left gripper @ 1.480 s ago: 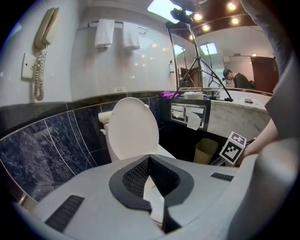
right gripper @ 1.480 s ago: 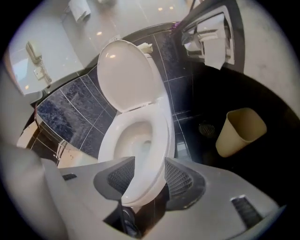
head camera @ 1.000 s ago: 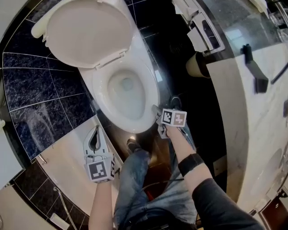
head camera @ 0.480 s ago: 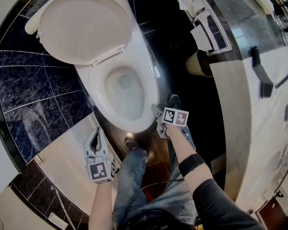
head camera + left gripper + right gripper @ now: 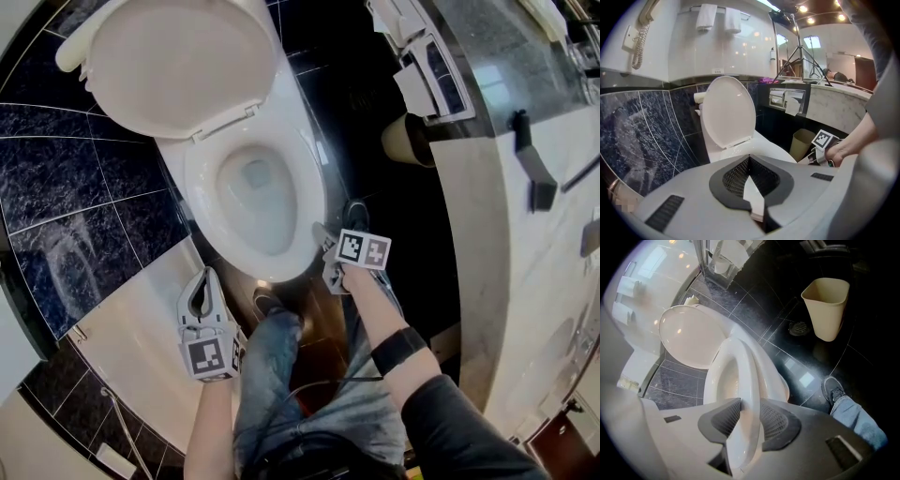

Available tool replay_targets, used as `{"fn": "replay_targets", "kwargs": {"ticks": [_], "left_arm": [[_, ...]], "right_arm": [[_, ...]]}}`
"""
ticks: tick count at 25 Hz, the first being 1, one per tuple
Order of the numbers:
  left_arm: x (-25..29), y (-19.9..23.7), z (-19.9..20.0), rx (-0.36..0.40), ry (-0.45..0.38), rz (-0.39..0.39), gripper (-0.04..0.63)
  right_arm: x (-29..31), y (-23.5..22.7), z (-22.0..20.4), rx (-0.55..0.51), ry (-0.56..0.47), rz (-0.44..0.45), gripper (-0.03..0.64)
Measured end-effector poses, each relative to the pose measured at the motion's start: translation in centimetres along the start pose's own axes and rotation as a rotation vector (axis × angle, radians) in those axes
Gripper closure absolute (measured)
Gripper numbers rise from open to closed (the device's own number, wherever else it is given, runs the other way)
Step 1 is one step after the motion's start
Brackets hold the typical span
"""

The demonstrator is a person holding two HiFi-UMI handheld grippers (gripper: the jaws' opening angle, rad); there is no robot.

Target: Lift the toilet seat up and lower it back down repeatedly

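Right gripper (image 5: 747,411) jaws have just closed further, clamped on seat (image 5: 743,366) front rim | left gripper (image 5: 749,161) jaws together, empty, apart from seat | lid (image 5: 173,61) raised

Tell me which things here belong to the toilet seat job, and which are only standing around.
Job: toilet seat, down on the bowl; right hand-held gripper, jaws just closing onto the seat's front edge; raised lid.
Standing around: waste bin, paper holder, towels, wall phone; left hand-held gripper, shut and empty.
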State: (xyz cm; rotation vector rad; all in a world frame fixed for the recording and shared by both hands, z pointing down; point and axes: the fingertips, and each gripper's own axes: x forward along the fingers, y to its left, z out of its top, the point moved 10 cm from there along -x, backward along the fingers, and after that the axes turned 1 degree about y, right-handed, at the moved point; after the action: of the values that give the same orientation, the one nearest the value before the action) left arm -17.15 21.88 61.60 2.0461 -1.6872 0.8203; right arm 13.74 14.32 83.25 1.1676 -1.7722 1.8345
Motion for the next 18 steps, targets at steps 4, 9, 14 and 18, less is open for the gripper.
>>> {"fn": "replay_targets", "kwargs": {"ticks": [4,9,14,18], "left_arm": [[-1.2,-0.4,1.3,-0.017,0.011,0.000,0.600],[-3.9,-1.5,3.1,-0.041,0.043,-0.019,0.600],[-6.9,-2.8,2.9,-0.085,0.101,-0.026,0.600],[-7.5,-4.0,1.5,-0.168,0.187,-0.045,0.600]], "right_arm": [[-2.2,2.0,0.9,-0.002,0.015,0.012,0.479],[-5.8,5.9,2.6,0.007,0.032,0.028,0.485],[-8.7,10.4,5.4,0.018,0.048,0.004,0.486],[-10.5,13.7,7.8,-0.004,0.069,0.009,0.485]]}}
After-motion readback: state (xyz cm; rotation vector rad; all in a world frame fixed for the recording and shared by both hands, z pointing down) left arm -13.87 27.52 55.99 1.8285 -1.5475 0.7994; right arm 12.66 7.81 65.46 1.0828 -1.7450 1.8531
